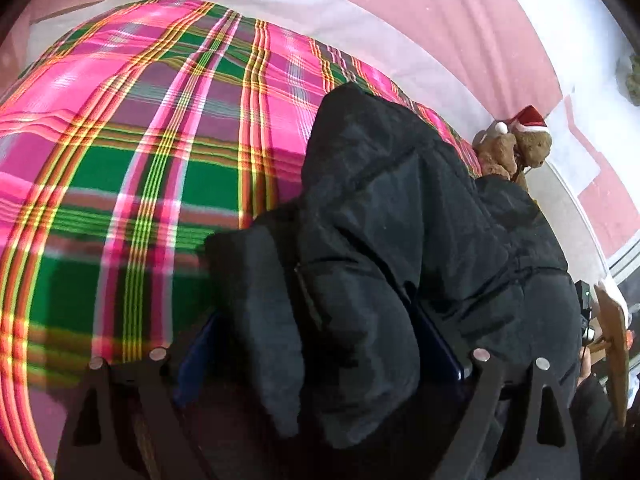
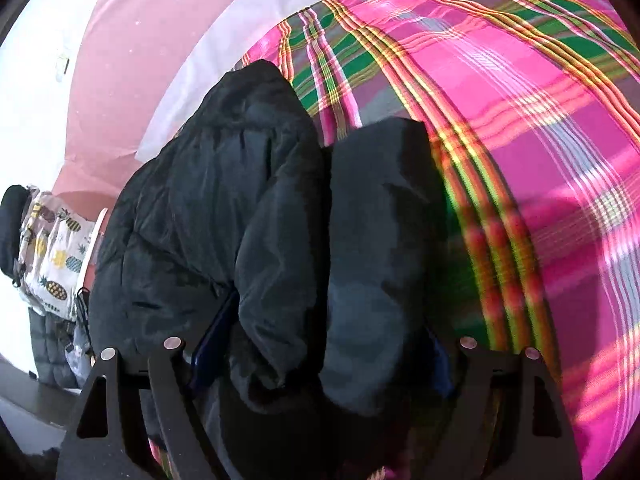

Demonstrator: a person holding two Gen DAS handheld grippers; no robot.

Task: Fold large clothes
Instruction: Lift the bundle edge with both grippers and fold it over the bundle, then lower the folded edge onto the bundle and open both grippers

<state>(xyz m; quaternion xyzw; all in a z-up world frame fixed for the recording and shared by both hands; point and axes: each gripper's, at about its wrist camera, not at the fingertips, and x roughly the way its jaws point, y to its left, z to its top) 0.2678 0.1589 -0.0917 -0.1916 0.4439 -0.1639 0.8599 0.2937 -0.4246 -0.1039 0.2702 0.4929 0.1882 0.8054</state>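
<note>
— Two views, one black puffy jacket (image 1: 400,220). What does each give that the other lacks?

— Left wrist view catches a brown teddy bear (image 1: 516,148) in a red Santa hat at the far edge of the bed, just past the jacket. Right wrist view has none of that; it shows a pineapple-print cloth (image 2: 56,256) off to the side, with a grey quilted item below it.

— And the jacket itself?

— Lying bunched on the plaid blanket (image 1: 140,160), a pink, green and yellow check, smooth and flat. The jacket is matte, padded, with stitched quilting and soft rounded rolls; a thick fold runs away from each camera.

— The tools?

— Left gripper (image 1: 320,356): its jaws stand wide with a bulky roll of jacket filling the gap between them; whether the pads press on it I cannot tell. Right gripper (image 2: 320,344): spread as wide as it goes, fabric mounded between its blue-lined fingers (image 2: 212,340), again no clear pinch visible.

— Behind the bed?

— A white sheet edge and a pink wall.
</note>
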